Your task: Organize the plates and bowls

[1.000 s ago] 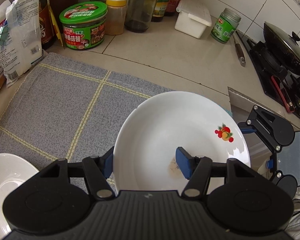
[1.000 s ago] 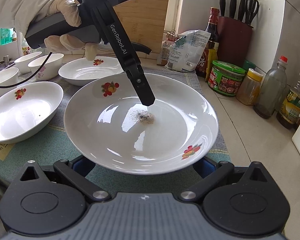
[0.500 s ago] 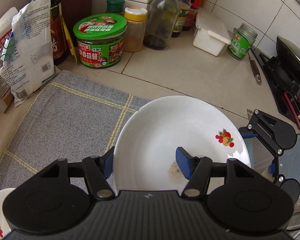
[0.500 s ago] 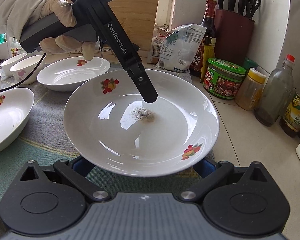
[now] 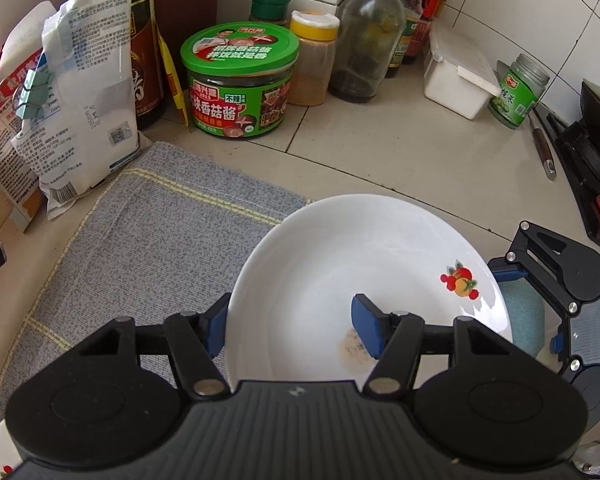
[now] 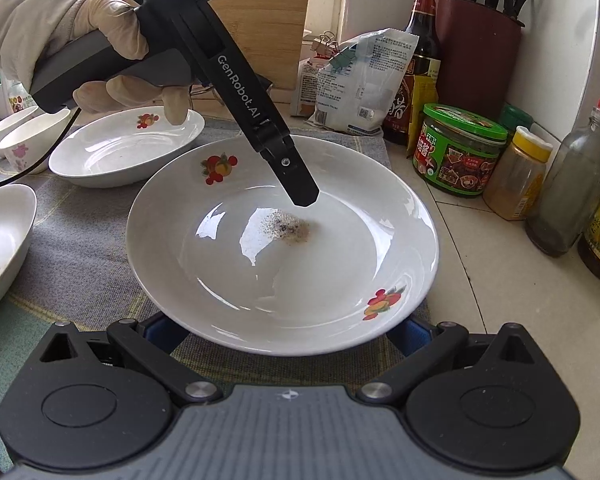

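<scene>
A white plate with fruit decals (image 5: 364,272) (image 6: 340,264) hangs above the grey cloth, with a brown speckled stain at its middle. My left gripper (image 5: 288,320) is shut on the plate's rim, one finger inside the plate (image 6: 296,184) and one under it. My right gripper (image 6: 288,334) is open, its blue pads wide apart beneath the plate's near edge; whether they touch it is hidden. It also shows at the right of the left wrist view (image 5: 556,280). Another fruit-decal plate (image 6: 124,148) lies behind on the cloth.
A white bowl (image 6: 0,248) sits left; two small bowls (image 6: 24,140) stand far left. A green-lidded jar (image 5: 240,80), spice jar, bottles, a white box and a bag (image 5: 80,112) line the back. The stove (image 5: 596,160) is at right.
Both grippers and the held plate have moved toward the jars and bottles at the back of the counter. The left grip on the rim is unchanged.
</scene>
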Tool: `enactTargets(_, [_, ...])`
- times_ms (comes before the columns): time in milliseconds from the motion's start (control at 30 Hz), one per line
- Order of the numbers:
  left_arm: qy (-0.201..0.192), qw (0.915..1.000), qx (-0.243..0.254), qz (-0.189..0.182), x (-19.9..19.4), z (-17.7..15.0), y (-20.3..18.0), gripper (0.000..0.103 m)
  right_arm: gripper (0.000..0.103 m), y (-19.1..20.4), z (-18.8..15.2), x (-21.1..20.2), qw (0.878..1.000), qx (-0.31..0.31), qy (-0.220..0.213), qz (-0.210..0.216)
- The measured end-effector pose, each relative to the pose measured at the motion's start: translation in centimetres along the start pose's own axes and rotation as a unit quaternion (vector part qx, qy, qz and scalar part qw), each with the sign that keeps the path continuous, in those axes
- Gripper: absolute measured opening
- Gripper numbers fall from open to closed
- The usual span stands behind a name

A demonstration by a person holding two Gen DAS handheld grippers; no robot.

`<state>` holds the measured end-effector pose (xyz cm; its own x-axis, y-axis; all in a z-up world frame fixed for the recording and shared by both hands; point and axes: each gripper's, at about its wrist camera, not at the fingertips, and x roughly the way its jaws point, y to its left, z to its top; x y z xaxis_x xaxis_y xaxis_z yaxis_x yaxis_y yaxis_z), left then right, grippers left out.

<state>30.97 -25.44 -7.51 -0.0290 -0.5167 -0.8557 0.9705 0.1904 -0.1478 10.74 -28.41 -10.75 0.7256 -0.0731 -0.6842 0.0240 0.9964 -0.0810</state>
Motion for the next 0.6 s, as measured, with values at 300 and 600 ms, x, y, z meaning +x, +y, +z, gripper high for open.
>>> enactTargets(300, [0.001,0.9999,-0.009,0.006,0.5,0.0,0.9,0.061,0.103,0.0,0.5,1.1,1.0,0.003,0.01,0.0])
enactTargets(600, [0.007,0.9998,-0.015,0.014,1.3,-0.2,1.1,0.062,0.103,0.0,0.5,1.3,1.0,0.001,0.012,-0.001])
